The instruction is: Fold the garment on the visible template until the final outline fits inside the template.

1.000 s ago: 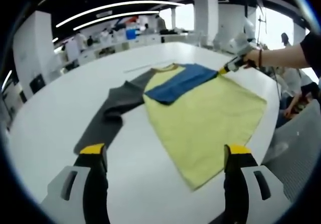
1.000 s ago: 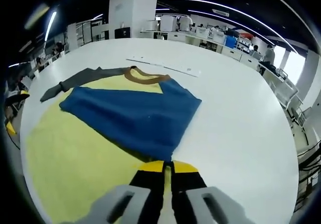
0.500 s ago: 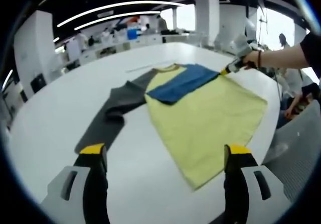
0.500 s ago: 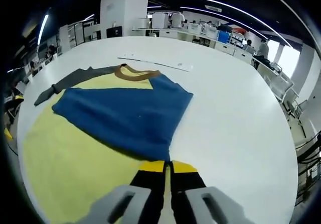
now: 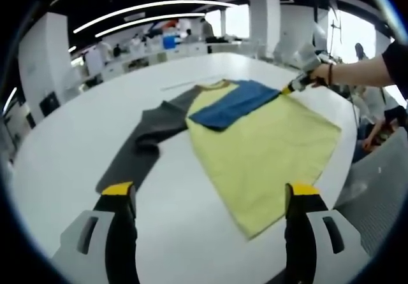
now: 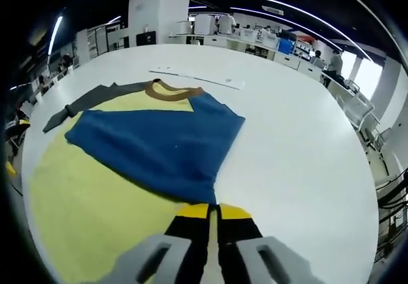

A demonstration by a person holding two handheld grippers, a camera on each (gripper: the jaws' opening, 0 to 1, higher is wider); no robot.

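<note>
A yellow garment (image 5: 264, 150) with a folded-over blue sleeve (image 6: 159, 145) and a grey sleeve (image 5: 143, 144) lies flat mid-desk (image 5: 70, 150). The right gripper (image 6: 211, 215) is clamped on the garment's edge beside the blue sleeve; the left gripper (image 5: 210, 198) hovers with jaws wide apart. No writing is legible.

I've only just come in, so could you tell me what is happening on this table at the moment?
A person with a gripper in each hand is folding a shirt on a white table. The blue sleeve already lies across the yellow body, and the right gripper, jaws together, sits at that sleeve's tip. The grey sleeve is spread out flat, unfolded. The left gripper hangs open above the table, short of the shirt.
</note>
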